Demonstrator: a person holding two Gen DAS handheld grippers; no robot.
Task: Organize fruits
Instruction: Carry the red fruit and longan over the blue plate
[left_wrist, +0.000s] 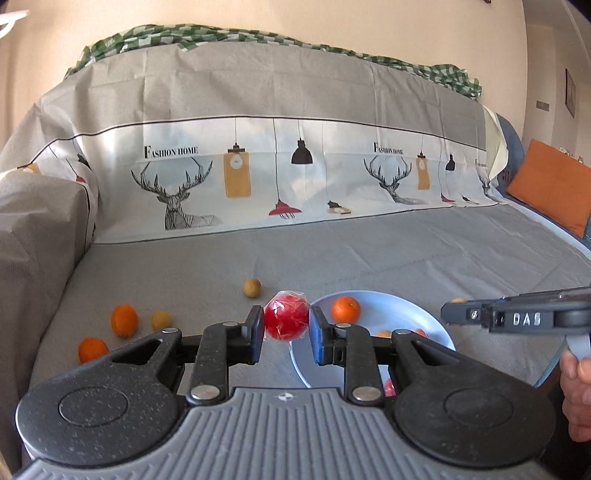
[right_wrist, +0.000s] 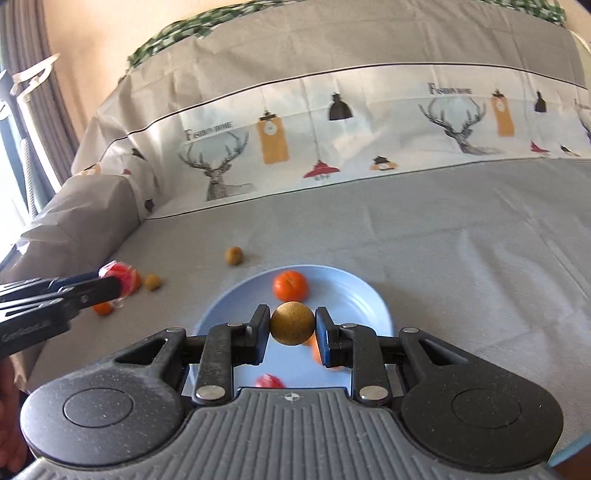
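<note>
My left gripper (left_wrist: 286, 326) is shut on a red fruit in clear wrap (left_wrist: 286, 320), held above the grey cover just left of the light blue plate (left_wrist: 402, 308). My right gripper (right_wrist: 291, 328) is shut on a brown round fruit (right_wrist: 291, 323) above the plate (right_wrist: 362, 295). The plate holds an orange (right_wrist: 290, 285), a red wrapped fruit (right_wrist: 269, 381) and another orange partly hidden behind my right fingers. The left gripper with its red fruit (right_wrist: 120, 278) also shows in the right wrist view.
Loose on the cover left of the plate lie two oranges (left_wrist: 124, 320) (left_wrist: 92, 349) and two brown fruits (left_wrist: 252, 287) (left_wrist: 161, 320). The sofa backrest (left_wrist: 258, 166) stands behind, an armrest (left_wrist: 37, 229) at left, an orange cushion (left_wrist: 550, 184) far right.
</note>
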